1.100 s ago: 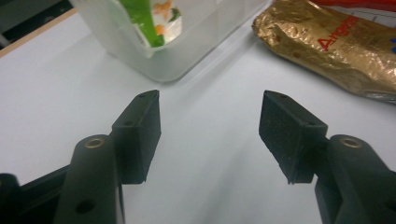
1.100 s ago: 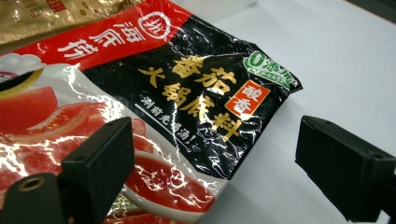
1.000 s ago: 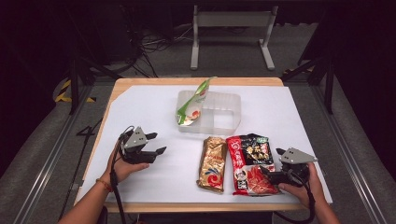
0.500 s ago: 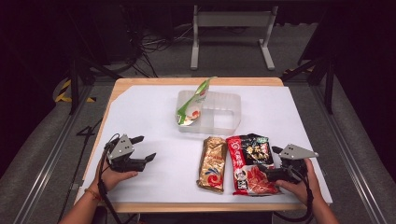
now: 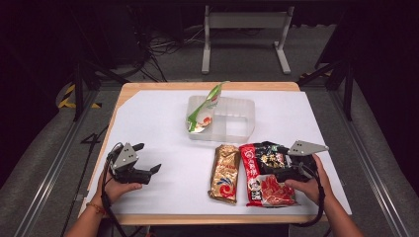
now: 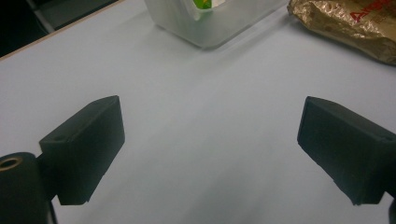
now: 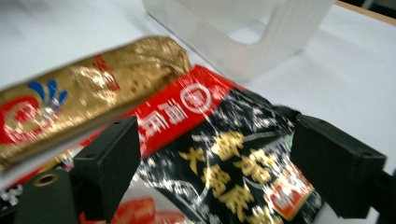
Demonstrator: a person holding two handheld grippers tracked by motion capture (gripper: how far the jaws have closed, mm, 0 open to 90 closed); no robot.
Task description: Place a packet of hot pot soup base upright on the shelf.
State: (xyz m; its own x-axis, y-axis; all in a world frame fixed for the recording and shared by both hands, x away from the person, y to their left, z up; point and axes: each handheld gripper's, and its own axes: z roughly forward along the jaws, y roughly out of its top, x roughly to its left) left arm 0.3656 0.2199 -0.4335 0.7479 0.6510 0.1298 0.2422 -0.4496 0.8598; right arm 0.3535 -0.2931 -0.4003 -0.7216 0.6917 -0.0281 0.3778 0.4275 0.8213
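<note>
My left claw has just opened wide, empty, well left of the clear tub where the green pouch leans. My right claw, jaws apart, hovers over the red-black packet before that tub: next pick, I judge.

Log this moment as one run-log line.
left gripper: open, just opening, empty, over bare table | right gripper: open, over red-black packet | gold packet: beside it | green packet: in bin
</note>
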